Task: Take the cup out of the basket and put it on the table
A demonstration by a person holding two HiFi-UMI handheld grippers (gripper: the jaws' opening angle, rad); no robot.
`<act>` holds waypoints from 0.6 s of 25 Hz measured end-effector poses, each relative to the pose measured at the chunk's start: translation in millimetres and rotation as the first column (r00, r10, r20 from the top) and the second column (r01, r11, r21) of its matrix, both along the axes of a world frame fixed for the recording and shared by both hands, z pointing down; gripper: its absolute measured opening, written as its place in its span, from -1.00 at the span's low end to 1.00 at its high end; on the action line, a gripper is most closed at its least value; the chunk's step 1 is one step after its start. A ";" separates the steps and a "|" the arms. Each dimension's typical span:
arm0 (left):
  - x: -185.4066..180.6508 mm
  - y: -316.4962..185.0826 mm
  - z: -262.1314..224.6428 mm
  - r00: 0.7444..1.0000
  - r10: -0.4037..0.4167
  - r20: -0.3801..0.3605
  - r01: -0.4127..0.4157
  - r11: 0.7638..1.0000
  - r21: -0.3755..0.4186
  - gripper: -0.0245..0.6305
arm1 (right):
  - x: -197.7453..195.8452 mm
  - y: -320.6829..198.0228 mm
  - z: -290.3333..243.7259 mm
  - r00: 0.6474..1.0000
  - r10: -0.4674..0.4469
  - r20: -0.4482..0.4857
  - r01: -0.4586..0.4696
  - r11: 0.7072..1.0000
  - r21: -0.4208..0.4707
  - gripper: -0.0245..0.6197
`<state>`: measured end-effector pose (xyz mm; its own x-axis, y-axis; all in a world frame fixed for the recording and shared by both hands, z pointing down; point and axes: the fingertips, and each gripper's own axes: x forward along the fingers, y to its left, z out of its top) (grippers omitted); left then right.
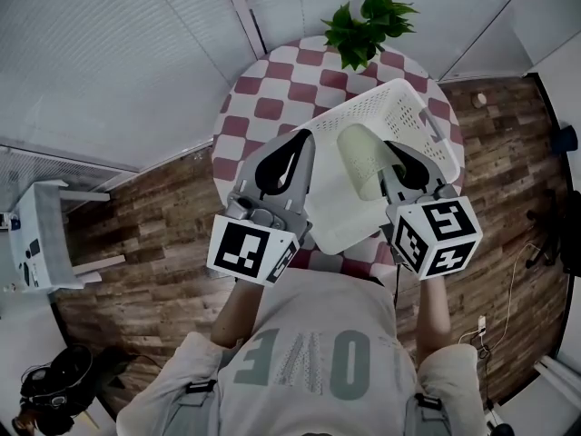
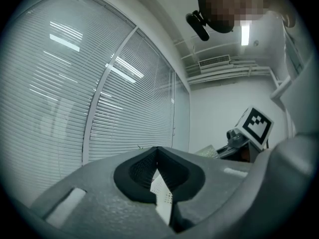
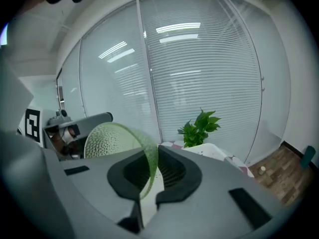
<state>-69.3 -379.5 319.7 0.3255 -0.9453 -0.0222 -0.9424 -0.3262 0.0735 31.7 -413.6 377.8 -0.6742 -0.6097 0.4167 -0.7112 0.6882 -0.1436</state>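
Note:
A white perforated basket (image 1: 399, 107) lies tilted over the round red-and-white checkered table (image 1: 263, 107). Inside it is a pale green dotted cup (image 1: 361, 157). My right gripper (image 1: 399, 166) is shut on the cup's rim; in the right gripper view the cup's wall (image 3: 117, 136) runs between the pads of that gripper (image 3: 149, 176). My left gripper (image 1: 289, 157) is at the basket's near left edge. In the left gripper view a strip of the basket's white wall (image 2: 162, 195) is pinched in the shut left gripper (image 2: 158, 176).
A green potted plant (image 1: 368, 21) stands at the table's far side. Glass walls with blinds close in behind the table. A white stool (image 1: 41, 243) stands on the wooden floor at the left. The basket (image 3: 214, 151) and plant (image 3: 199, 128) show beyond my right jaws.

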 end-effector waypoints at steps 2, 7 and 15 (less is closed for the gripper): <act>0.2 1.4 -2.0 1.000 -0.001 0.002 0.001 1.000 0.006 -0.91 | 1.9 8.6 -14.9 0.998 0.000 0.061 -0.003 0.999 0.053 -0.85; 2.8 3.9 -3.4 1.000 -0.002 0.004 0.002 1.000 0.010 -0.91 | 8.5 28.9 -42.5 0.979 -0.039 0.200 0.001 0.982 0.189 -0.85; 5.9 7.2 -10.0 1.000 -0.007 0.018 0.007 0.999 0.043 -0.91 | 27.3 52.2 -64.1 0.951 -0.014 0.310 -0.097 0.936 0.340 -0.85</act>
